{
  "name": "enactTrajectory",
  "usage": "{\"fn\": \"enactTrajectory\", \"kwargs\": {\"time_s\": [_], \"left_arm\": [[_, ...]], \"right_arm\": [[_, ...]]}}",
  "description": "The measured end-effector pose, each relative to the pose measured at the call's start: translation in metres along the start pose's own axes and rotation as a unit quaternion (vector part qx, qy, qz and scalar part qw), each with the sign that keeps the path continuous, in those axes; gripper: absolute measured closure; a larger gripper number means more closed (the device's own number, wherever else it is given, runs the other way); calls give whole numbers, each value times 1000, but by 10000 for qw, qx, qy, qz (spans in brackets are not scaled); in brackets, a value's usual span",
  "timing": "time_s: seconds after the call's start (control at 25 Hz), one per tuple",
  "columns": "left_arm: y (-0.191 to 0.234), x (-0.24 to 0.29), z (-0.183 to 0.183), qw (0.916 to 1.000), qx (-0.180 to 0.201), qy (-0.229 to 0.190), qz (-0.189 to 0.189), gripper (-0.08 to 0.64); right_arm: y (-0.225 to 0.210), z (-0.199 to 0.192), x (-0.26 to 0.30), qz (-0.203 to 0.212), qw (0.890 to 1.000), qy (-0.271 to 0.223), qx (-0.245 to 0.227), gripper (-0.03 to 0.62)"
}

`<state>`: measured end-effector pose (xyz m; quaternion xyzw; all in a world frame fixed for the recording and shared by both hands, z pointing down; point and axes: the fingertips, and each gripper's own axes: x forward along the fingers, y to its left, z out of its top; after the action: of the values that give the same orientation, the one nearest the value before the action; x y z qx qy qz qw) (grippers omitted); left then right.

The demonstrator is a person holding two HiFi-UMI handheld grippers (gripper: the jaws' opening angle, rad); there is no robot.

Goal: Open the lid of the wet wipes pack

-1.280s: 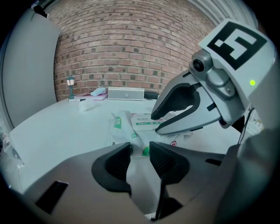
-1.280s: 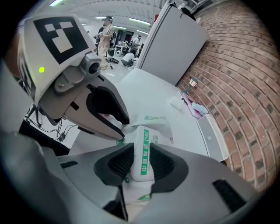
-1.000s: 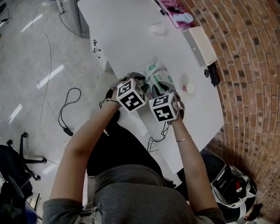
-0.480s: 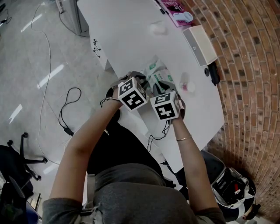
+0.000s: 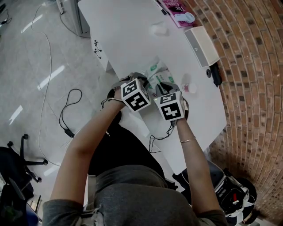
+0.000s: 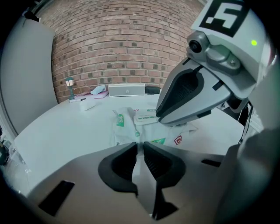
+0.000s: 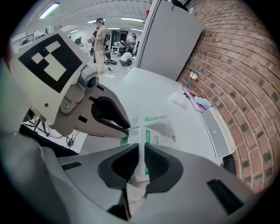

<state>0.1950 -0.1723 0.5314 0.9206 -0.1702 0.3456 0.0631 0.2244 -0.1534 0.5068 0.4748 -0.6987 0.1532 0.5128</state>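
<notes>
White-and-green wet wipes pack lies on the table right at both tips. My left gripper is closing on its near edge, and my right gripper is closing on a green-printed fold.

Seen from the head view, my marker cubes cover both pairs of jaws and the near half of the wet wipes pack, so I cannot make out its lid there. My left claw and right claw are each closing with a fold of the pack's wrapper between the jaws, and the fold's lower end is lost behind them. In the left gripper view the right claw's body blocks the pack's right side. The pack's print is too small to read. A pink packet at the far end of the counter is cut by the top edge. The people far off are too small to tell apart.
</notes>
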Motion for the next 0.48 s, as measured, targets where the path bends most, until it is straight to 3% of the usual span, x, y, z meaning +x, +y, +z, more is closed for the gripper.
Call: {"fn": "enactTrajectory", "kwargs": {"time_s": [0.48], "left_arm": [[1,1,-1,9999,111,83,66,503]], "right_arm": [[-3,4,-2,190,9996,-63,186,549]]}}
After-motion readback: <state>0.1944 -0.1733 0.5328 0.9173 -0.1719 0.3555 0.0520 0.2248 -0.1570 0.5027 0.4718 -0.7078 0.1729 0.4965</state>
